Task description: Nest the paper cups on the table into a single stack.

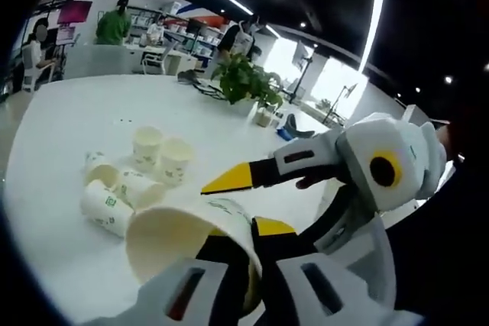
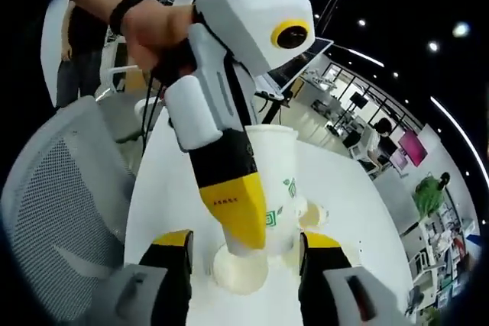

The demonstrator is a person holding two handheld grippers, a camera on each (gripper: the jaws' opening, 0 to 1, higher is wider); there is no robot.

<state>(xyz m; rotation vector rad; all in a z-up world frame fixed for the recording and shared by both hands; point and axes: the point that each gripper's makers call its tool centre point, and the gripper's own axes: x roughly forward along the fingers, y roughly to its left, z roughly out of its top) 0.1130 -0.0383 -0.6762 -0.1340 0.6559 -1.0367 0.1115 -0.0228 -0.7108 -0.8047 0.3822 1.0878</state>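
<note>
The white surface [image 1: 69, 120] is broad and round-edged, with bare room on all sides of the loose paper cups. Taking the potted plant [image 1: 246, 82] at its far side as landmark: two cups stand upright [image 1: 147, 146] [image 1: 175, 159] on the near side of the plant, just beside each other. Nearer still, three more cups lie tipped over in a cluster [image 1: 114, 192], touching one another. A mesh-backed chair [image 2: 53, 204] stands at the surface's rim in the right gripper view.

The left tongs [image 1: 237, 265] are clenched on the held cup [image 1: 179, 238], which lies tilted with its open mouth showing, one jaw inside the rim and one outside, well this side of the plant.

In the right gripper view that held cup [image 2: 276, 181] hangs above the surface, gripped by the left tongs [image 2: 241, 219], a hand [image 2: 149, 28] on their handle. The right tongs [image 2: 244, 253] are released, jaws spread wide to either side of the cup's end, not touching it as far as can be seen.
</note>
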